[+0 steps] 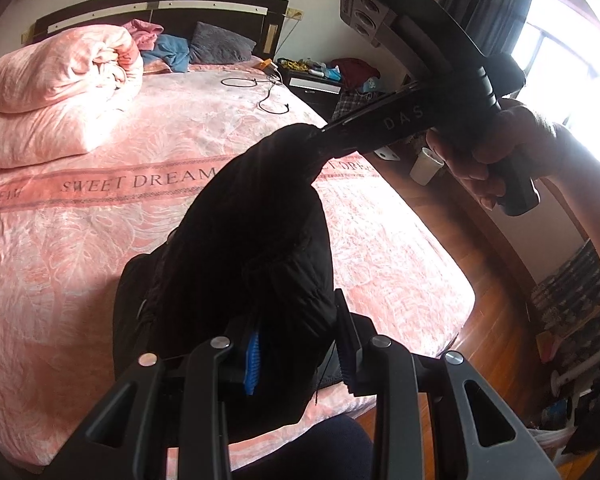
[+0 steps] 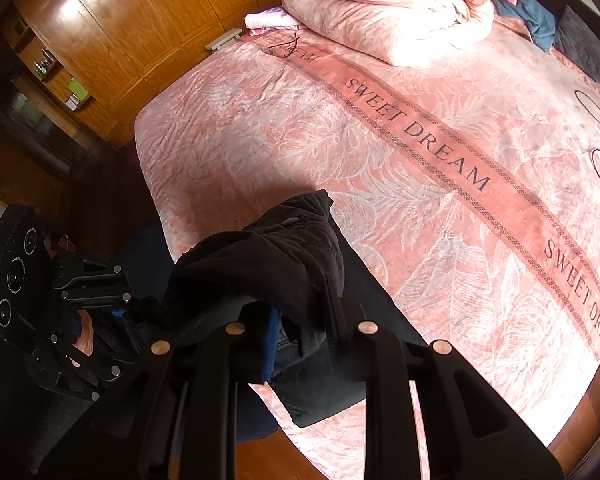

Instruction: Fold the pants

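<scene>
The black pants (image 1: 252, 240) hang bunched above the pink bed (image 1: 100, 264), held between both grippers. My left gripper (image 1: 300, 356) is shut on one part of the pants, with cloth between its blue-padded fingers (image 1: 252, 364). My right gripper (image 1: 320, 132) shows in the left wrist view, shut on the far end of the pants. In the right wrist view my right gripper (image 2: 304, 336) pinches the black pants (image 2: 284, 256), and my left gripper (image 2: 112, 312) holds them at the lower left. Part of the pants drapes down onto the bed's near edge (image 2: 324, 396).
A folded pink quilt (image 1: 60, 92) and pillows lie at the head of the bed. A black cable (image 1: 260, 88) lies on the bedspread. A cluttered nightstand (image 1: 320, 76), a white cup (image 1: 424, 164) and wooden floor are to the right. Wooden wardrobes (image 2: 120, 28) stand to the left.
</scene>
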Demonstrator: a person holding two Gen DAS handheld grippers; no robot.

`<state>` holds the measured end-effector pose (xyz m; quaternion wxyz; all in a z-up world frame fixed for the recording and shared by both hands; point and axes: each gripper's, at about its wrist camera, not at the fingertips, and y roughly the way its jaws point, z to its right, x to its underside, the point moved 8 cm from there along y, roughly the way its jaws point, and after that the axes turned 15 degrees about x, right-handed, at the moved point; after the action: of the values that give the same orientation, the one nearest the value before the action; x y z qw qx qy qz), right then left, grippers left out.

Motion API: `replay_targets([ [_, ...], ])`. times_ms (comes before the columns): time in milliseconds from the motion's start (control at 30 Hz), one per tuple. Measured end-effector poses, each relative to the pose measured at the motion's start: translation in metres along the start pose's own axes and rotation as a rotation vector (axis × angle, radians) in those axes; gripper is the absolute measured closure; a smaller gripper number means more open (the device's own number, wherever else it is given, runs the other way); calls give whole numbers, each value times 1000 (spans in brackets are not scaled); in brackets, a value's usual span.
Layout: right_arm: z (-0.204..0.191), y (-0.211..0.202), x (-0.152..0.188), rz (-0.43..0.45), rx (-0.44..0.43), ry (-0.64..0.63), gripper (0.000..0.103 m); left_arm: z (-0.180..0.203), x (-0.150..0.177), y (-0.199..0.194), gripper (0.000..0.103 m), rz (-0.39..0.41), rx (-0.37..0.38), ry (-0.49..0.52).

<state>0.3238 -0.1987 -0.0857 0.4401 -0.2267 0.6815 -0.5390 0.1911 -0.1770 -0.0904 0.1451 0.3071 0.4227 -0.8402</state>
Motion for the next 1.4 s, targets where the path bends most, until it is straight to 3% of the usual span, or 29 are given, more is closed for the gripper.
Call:
replay_targets([
  [1400, 74, 83, 82, -34, -2, 39, 84, 9, 36, 128, 72, -193, -41, 28],
])
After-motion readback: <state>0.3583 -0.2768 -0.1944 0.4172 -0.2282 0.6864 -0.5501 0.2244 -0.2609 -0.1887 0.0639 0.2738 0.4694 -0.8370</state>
